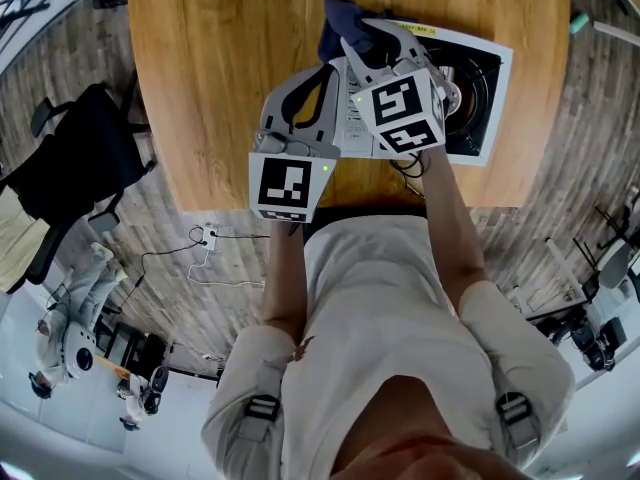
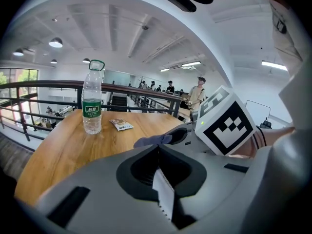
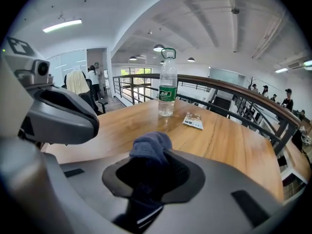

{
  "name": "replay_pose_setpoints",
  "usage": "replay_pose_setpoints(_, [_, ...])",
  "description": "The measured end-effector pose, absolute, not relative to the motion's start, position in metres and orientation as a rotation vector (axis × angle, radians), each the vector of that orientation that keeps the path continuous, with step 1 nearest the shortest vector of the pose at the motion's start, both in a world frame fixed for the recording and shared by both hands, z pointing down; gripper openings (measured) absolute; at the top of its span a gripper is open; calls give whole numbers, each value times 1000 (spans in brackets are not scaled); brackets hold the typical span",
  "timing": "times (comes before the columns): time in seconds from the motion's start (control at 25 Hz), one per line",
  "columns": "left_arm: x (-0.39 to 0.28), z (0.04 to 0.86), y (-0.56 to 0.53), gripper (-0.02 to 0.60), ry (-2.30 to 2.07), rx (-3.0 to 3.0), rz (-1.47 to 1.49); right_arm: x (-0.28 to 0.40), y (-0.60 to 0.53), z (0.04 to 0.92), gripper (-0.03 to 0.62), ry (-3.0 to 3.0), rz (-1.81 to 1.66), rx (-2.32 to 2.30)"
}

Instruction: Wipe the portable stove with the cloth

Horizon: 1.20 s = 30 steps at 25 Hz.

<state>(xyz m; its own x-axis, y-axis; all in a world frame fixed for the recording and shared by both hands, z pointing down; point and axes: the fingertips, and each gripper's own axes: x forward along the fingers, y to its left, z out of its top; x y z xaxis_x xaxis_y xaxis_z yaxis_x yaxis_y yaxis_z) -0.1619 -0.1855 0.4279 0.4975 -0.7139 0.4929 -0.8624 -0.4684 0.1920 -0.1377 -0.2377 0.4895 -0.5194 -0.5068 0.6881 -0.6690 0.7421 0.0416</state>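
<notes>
The portable stove [image 1: 495, 63], white with a black round burner, lies on the wooden table [image 1: 220, 78] at the right, partly hidden under both grippers. My right gripper [image 1: 352, 40] is held over the stove's far left corner and is shut on a dark blue cloth [image 1: 335, 20]. The cloth [image 3: 151, 145] bulges out of the jaws of my right gripper [image 3: 152, 156]. My left gripper [image 1: 333, 73] hovers at the stove's left edge. In its own view my left gripper [image 2: 158, 148] has its tips together with nothing visibly between them. The cloth [image 2: 153, 140] shows just beyond them.
A clear water bottle [image 2: 92, 104] with a green label stands far across the table, with a small packet [image 2: 121, 125] lying next to it. A railing runs behind the table. On the floor at the left are a black chair [image 1: 70, 158] and a power strip [image 1: 208, 236].
</notes>
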Motion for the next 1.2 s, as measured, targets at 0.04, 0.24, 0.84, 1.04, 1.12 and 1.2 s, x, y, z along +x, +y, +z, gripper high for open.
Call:
replay_pose_setpoints(0.04, [-162, 428, -184, 20, -1304, 2328, 486, -138, -237, 489, 107, -2240, 310, 882])
replay_pose_setpoints(0.24, [-165, 430, -176, 20, -1308, 2320, 487, -137, -230, 490, 106, -2259, 354, 869])
replay_pose_setpoints(0.84, [-174, 426, -145, 20, -1331, 2312, 493, -133, -193, 490, 106, -2249, 371, 842])
replay_pose_setpoints(1.04, [-177, 422, -134, 20, -1339, 2315, 491, -135, -174, 489, 106, -2246, 377, 816])
replay_pose_setpoints(1.12, [-177, 420, -129, 20, -1339, 2319, 490, -135, -166, 488, 106, -2243, 378, 811])
replay_pose_setpoints(1.2, [-177, 419, -122, 20, -1337, 2324, 489, -135, -158, 489, 106, -2240, 380, 806])
